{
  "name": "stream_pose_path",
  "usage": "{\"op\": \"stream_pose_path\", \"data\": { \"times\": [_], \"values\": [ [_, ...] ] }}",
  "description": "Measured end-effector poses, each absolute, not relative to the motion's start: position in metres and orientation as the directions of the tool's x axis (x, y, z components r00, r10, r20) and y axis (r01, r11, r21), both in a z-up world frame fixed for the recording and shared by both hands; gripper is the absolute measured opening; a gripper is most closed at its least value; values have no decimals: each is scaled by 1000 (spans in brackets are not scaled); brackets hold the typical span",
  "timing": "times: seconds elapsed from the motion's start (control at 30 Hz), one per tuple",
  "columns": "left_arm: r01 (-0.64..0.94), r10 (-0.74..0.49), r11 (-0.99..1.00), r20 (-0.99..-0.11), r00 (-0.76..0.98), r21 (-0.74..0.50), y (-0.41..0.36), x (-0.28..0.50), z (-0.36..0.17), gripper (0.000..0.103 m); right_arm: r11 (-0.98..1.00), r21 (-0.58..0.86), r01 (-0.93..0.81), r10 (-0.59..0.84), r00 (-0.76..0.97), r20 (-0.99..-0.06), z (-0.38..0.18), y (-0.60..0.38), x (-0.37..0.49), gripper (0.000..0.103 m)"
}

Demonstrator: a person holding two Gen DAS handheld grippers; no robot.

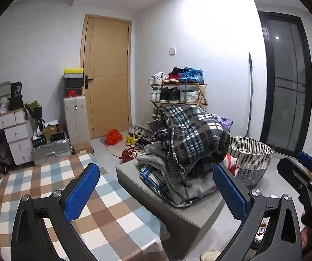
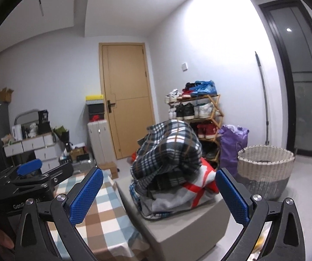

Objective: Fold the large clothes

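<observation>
Left hand-held gripper (image 1: 156,193) and right hand-held gripper (image 2: 159,195) both gape wide, holding nothing.

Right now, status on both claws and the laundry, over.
Left claw open, empty. Right claw open, empty. Clothes pile unfolded on grey block, plaid blanket on top. Checkered table beside it; nothing blocking.

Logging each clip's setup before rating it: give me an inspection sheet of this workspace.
Surface: checked tablecloth on the table, bare where visible.
Job's things: plaid garment atop a clothes pile on a grey block beside the table.
Clutter: shoes on the floor, orange bag.
Grippers: left hand-held gripper open, empty; right hand-held gripper open, empty.
Cables: nothing seen near the work.
Surroundings: wicker basket, shoe rack, wooden door, drawer unit.
</observation>
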State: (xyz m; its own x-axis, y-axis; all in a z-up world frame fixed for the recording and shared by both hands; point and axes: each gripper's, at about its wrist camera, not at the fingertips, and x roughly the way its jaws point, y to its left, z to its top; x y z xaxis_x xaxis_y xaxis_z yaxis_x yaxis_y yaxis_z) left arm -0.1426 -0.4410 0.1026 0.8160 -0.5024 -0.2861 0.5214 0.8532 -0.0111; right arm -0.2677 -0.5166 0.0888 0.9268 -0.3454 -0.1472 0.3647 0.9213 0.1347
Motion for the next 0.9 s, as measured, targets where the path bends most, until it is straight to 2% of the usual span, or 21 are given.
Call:
{"op": "stream_pose_path", "data": {
  "times": [0.27, 0.53, 0.67, 0.9],
  "values": [
    [516, -499, 856, -311, 809, -33, -433, -145, 96, 102, 925, 149, 348, -323, 931, -173, 82, -515, -266, 103],
    [516, -499, 856, -296, 814, -25, -432, -145, 101, 102, 933, 100, 347, -331, 933, -143, 85, -502, -270, 103],
    [518, -520, 851, -293, 802, -93, -422, -138, 105, 102, 931, 109, 349, -334, 933, -132, 85, -502, -272, 103],
    [515, -518, 851, -309, 797, -98, -421, -137, 101, 102, 931, 121, 345, -328, 934, -142, 81, -502, -272, 103]
  ]
}}
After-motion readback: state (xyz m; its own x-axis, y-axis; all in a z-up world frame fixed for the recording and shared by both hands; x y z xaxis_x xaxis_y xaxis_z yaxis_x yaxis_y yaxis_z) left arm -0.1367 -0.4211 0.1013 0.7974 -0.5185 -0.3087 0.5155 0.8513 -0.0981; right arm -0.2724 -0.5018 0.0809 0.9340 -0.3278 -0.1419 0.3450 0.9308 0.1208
